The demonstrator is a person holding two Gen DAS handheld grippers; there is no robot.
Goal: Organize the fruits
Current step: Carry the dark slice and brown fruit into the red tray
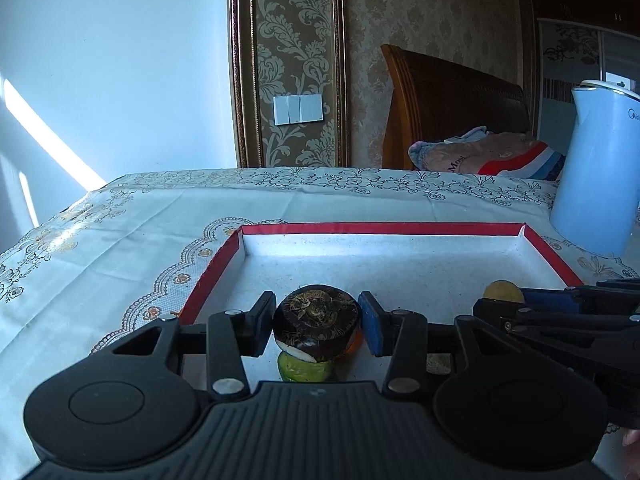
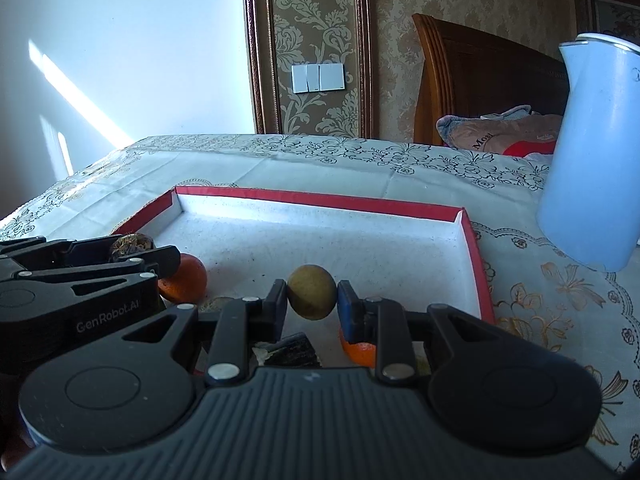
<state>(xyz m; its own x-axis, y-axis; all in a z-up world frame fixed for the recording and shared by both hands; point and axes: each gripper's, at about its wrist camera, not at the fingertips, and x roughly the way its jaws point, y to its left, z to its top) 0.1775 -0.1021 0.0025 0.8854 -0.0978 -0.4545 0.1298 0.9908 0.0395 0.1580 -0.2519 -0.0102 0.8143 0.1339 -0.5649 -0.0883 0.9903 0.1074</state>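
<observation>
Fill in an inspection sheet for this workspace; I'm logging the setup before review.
Surface: table under a floral tablecloth.
Job's things: red-rimmed tray; dark round fruit, yellow-green round fruit, orange, second orange, green piece.
Clutter: pale blue kettle beside the tray.
Grippers: left gripper jaws closed on the dark round fruit; right gripper jaws closed on the yellow-green round fruit.
Cables: nothing seen.
Surroundings: wooden headboard, pillow, wall switch.
</observation>
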